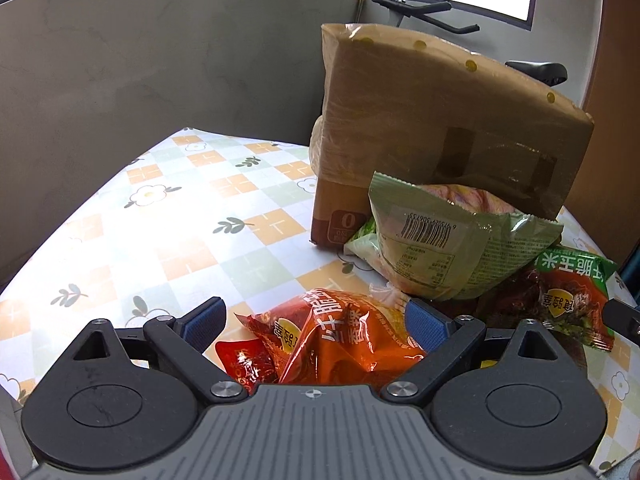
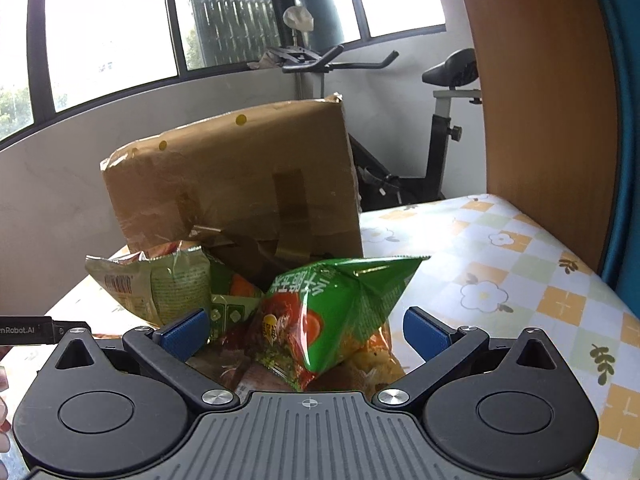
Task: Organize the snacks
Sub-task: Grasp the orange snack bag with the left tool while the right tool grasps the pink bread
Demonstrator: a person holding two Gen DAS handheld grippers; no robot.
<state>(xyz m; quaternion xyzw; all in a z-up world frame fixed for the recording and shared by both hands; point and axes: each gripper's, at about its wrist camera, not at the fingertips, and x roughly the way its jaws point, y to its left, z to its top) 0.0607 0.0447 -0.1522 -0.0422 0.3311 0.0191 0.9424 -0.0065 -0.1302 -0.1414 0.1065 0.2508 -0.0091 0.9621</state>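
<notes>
Snack bags lie piled on a flowered tablecloth in front of a tilted cardboard box, which also shows in the right wrist view. My left gripper is open, its blue pads on either side of an orange-red snack bag. A pale green bag leans on the box behind it. My right gripper is open, straddling a green and red snack bag. The pale green bag lies to its left.
The green and red bag also shows at the right of the left wrist view. The tablecloth stretches left of the box. An exercise bike stands behind the table, with a wooden panel at the right.
</notes>
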